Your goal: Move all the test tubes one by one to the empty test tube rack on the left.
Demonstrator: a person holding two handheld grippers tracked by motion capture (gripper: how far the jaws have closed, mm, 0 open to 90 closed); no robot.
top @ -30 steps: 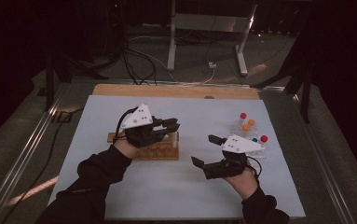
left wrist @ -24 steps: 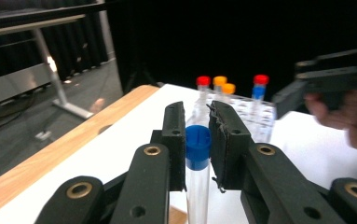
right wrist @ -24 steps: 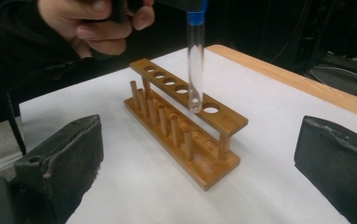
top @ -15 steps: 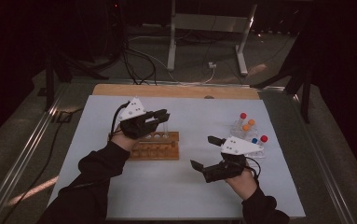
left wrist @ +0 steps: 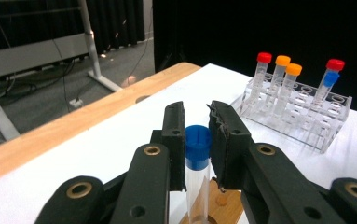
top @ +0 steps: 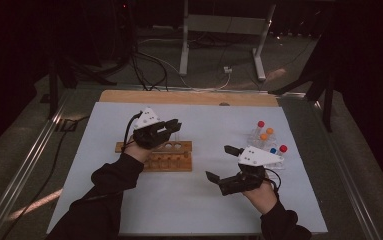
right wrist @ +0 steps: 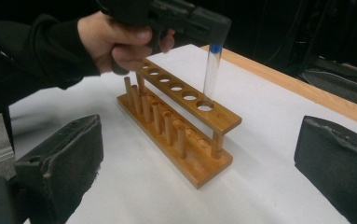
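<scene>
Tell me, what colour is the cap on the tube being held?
Blue. The cap shows best in the left gripper view, between the left gripper jaws.

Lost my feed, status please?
Left gripper shut on blue-capped clear plastic tube, its tip in the wooden rack's end hole. Right gripper open, empty. Nothing in the way.

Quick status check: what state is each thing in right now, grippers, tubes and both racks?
Left gripper: shut on the blue-capped tube.
Blue-capped tube: upright, capped, bottom at the wooden rack's end hole.
Wooden rack: standing, other holes empty.
Right gripper: open, holding nothing.
Clear rack: holds five capped tubes.
</scene>
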